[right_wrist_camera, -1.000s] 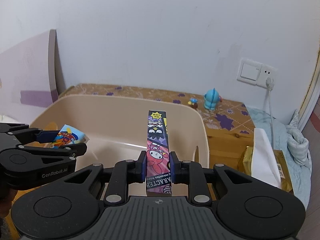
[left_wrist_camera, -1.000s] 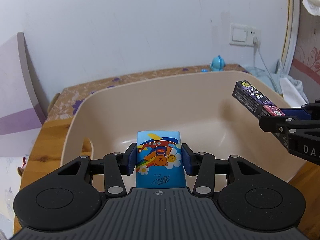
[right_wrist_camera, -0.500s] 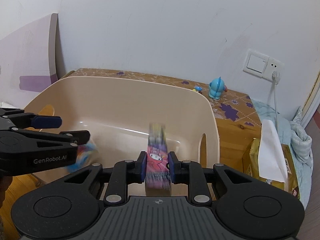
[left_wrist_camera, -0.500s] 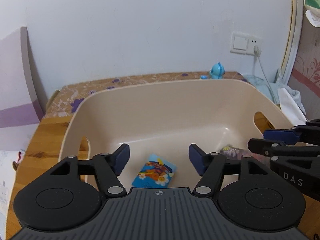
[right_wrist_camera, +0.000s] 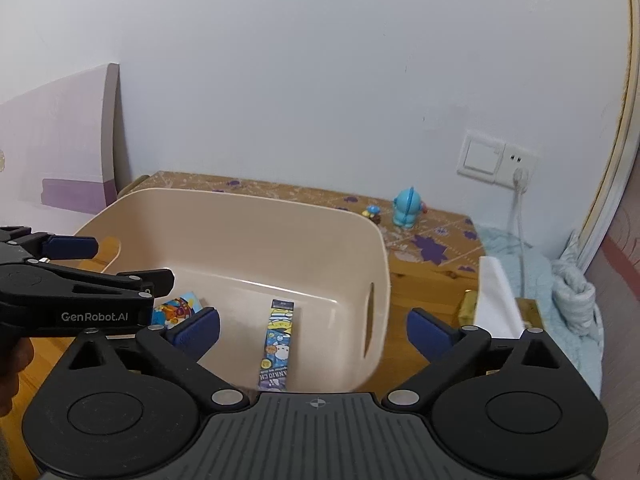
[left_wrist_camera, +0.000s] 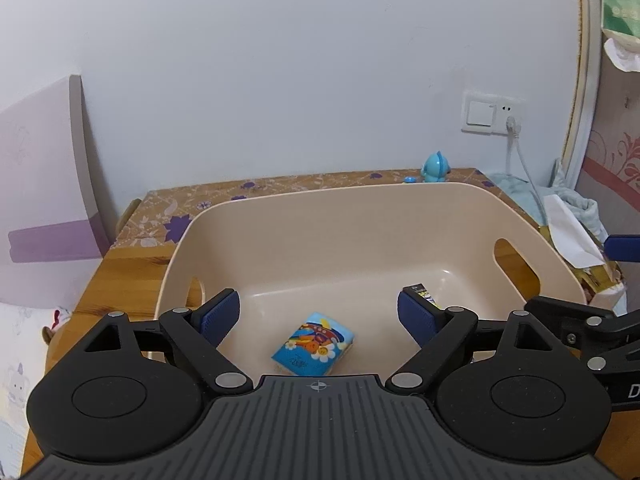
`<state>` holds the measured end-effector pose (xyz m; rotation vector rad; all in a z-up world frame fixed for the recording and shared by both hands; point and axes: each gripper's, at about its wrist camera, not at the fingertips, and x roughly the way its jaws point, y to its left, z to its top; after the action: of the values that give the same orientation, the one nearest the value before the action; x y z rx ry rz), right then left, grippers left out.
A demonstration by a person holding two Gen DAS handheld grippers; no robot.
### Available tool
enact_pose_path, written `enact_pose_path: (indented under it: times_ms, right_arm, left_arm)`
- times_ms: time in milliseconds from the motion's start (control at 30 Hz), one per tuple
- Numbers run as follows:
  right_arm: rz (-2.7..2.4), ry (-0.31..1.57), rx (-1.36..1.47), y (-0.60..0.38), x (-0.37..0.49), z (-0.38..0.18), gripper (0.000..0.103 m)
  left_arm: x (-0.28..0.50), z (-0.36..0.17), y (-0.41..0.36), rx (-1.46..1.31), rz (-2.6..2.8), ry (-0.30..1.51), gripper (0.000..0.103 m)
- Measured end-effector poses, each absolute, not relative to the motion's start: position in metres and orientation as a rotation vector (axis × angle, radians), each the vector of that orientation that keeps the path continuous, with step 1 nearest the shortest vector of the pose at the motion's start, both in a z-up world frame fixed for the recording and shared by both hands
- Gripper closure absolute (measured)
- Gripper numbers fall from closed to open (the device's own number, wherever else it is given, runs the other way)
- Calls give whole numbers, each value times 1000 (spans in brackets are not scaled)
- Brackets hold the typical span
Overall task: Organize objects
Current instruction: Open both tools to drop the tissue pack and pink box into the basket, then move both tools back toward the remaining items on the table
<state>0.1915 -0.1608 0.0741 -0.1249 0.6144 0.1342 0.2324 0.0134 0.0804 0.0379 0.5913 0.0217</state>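
Observation:
A beige plastic bin [left_wrist_camera: 360, 216] [right_wrist_camera: 280, 216] stands on the wooden table. A blue cartoon tissue pack [left_wrist_camera: 313, 345] [right_wrist_camera: 176, 309] lies on the bin's floor at the near left. A long cartoon-printed box [right_wrist_camera: 277, 344] lies flat on the floor to its right; in the left wrist view only its end [left_wrist_camera: 421, 293] shows behind my finger. My left gripper [left_wrist_camera: 319, 316] is open and empty above the near edge of the bin. My right gripper [right_wrist_camera: 313, 330] is open and empty above the bin's near right side.
A blue toy figure [right_wrist_camera: 407, 213] [left_wrist_camera: 436, 167] and a tiny figure [right_wrist_camera: 372, 212] stand on the patterned cloth behind the bin. A tissue box [right_wrist_camera: 498, 300], light blue cloth [right_wrist_camera: 560, 280] and a plugged wall socket [right_wrist_camera: 516, 168] are at the right. A purple-striped board [left_wrist_camera: 44, 208] leans at left.
Both grippers opened and pulled back and up. The tissue pack dropped from the left gripper and the long box from the right; both now lie on the bin's floor.

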Motion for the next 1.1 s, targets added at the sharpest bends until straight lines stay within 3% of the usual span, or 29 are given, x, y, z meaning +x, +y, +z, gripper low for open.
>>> enact_pose_path:
  times_ms: [533,1100]
  right_arm:
    - [110,623,-141,-164,144,66,0]
    - [95,739,-190,-170,116,24,0]
  left_arm:
    - [170,90,18,40,-2,554,13]
    - [141,41,33,80,12,664,13]
